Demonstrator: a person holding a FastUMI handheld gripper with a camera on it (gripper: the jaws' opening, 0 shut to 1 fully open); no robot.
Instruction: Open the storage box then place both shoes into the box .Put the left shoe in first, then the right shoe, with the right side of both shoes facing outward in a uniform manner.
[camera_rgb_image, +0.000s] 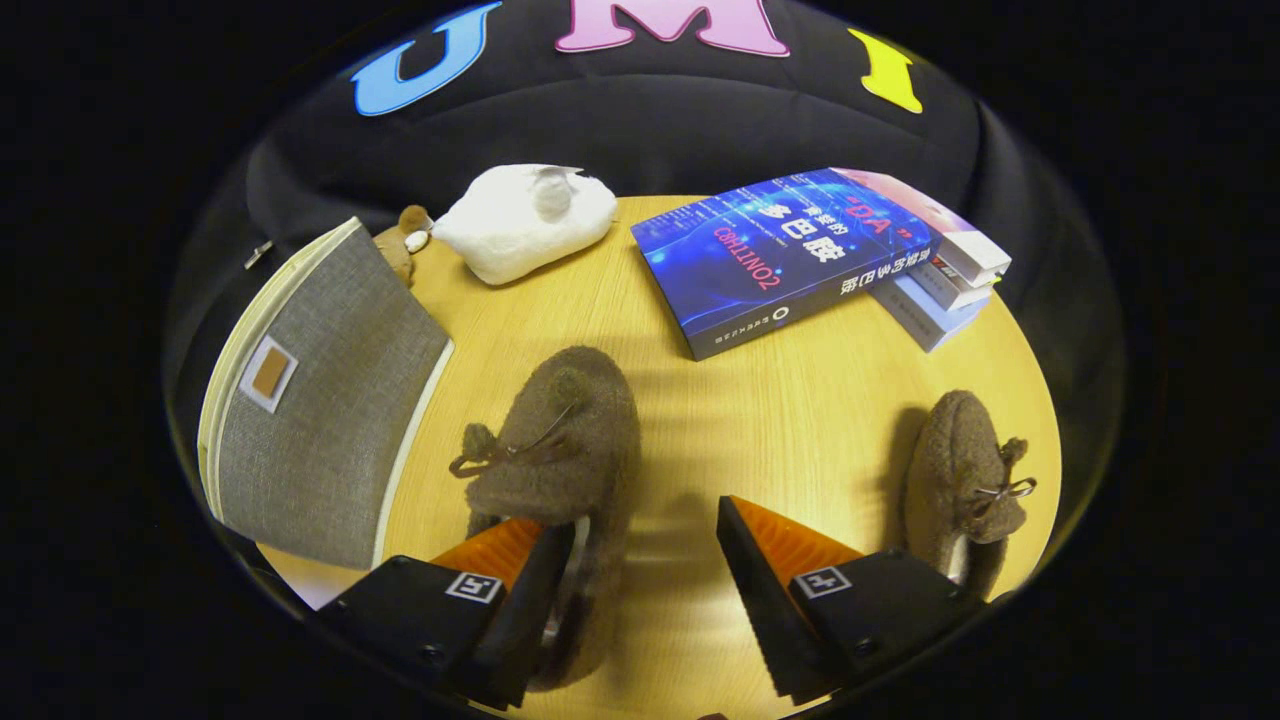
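Two brown fuzzy shoes with small bows lie on the round wooden table (800, 400). One shoe (560, 440) lies just ahead of my left finger (520, 570), its heel end running under and beside that finger. The other shoe (965, 480) lies off to the right, beyond my right finger (770, 560). My gripper (645, 540) is open, with bare table between the fingers. The grey fabric storage box (320, 410) stands at the left of the table with its lid shut.
A white plush toy (525, 225) lies at the far side, with a small brown plush (408, 240) behind the box. A blue book (785, 255) rests on a stack of other books (945, 280) at the far right.
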